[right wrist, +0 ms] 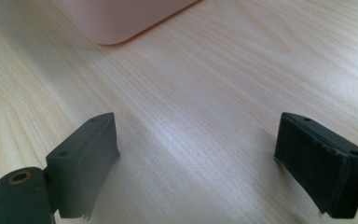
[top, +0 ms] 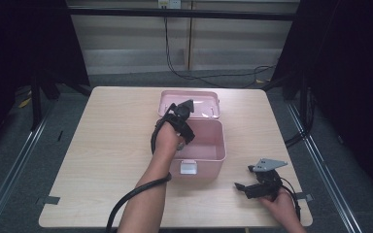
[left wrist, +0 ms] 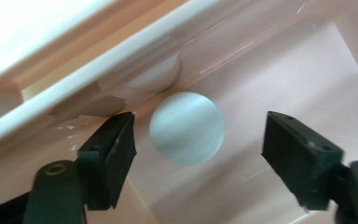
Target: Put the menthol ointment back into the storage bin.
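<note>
Right gripper (top: 252, 188): nearest the person, held low over the desk (top: 111, 145) at its near right corner; its fingers (right wrist: 86, 158) stood wide apart with bare wood between them, nothing held
Right gripper view: the box's rounded pink corner (right wrist: 116, 23) lay beyond the fingers, well apart from them
Left forearm: came in from the bottom of the high view and reached forward over the box's left wall
Left gripper (top: 182, 112): pointed down into the box (top: 209, 155) at its far left end
Left fingers (left wrist: 114, 154): open, no pad touching anything; the ball sat in the gap between them, clear of both, a little nearer the left pad
Ball (left wrist: 187, 128): pale, whitish, round, blurred in the left gripper view; it lay inside the box on the pink floor, close to the wall and rim, just beside a round moulded bump in the wall
Box: pink plastic, open, standing at mid-desk with a white latch (top: 189, 167) on its near wall
Lid (top: 209, 103): pink, swung back flat on the desk behind the box, joined at the far rim
Far: beyond the desk, a black cable (top: 175, 68) hung down a pale wall to the grey floor
</note>
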`<control>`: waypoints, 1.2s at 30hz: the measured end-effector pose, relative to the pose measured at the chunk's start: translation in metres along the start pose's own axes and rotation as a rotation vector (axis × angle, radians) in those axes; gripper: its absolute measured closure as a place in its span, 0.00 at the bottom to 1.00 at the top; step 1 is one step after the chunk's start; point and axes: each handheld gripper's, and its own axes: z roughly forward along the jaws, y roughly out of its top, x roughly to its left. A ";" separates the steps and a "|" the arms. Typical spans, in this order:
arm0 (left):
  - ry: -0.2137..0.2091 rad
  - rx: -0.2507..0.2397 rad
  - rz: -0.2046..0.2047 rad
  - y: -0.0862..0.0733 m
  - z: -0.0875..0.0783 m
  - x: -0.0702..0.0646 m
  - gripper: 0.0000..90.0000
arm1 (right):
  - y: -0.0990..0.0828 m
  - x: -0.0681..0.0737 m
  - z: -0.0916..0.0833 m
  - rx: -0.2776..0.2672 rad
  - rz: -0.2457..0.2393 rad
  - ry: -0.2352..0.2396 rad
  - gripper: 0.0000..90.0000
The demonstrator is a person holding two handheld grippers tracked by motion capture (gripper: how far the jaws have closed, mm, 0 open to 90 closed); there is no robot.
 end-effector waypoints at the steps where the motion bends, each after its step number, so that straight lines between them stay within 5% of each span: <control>1: -0.001 -0.001 0.000 0.000 -0.001 0.000 0.27 | 0.000 0.000 0.000 0.000 0.000 0.000 0.14; 20: -0.035 -0.019 0.000 -0.004 -0.025 0.002 0.23 | 0.000 0.000 0.000 0.002 0.000 0.001 0.14; 36: -0.062 -0.042 0.061 -0.008 -0.058 -0.002 0.23 | 0.000 0.000 0.000 0.003 0.000 0.002 0.14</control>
